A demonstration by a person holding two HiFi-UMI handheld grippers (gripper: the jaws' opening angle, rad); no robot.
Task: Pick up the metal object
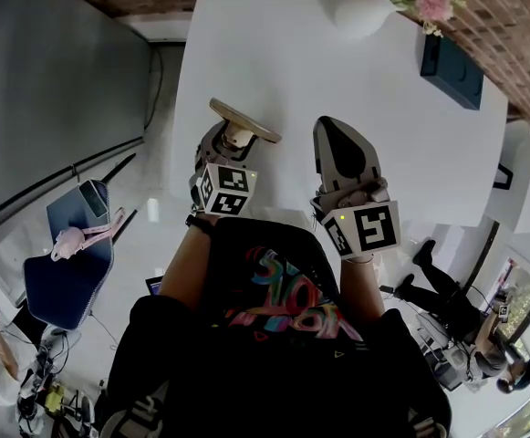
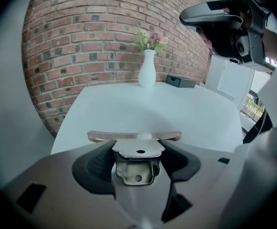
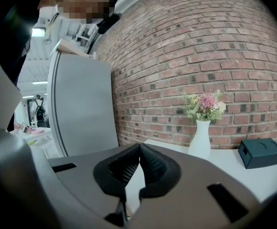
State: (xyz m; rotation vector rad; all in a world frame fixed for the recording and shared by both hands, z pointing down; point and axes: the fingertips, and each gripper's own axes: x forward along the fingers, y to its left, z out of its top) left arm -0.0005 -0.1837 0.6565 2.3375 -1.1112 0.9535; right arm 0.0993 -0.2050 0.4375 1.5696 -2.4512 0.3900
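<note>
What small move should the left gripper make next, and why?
Probably just raise it slightly: the left gripper is shut on the metal object, which appears clear of the white table; the right gripper is shut and empty.

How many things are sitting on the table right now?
2. A vase stands at the far edge; a dark box lies just right of it. The metal object is in the left gripper. The near edge is hidden.
</note>
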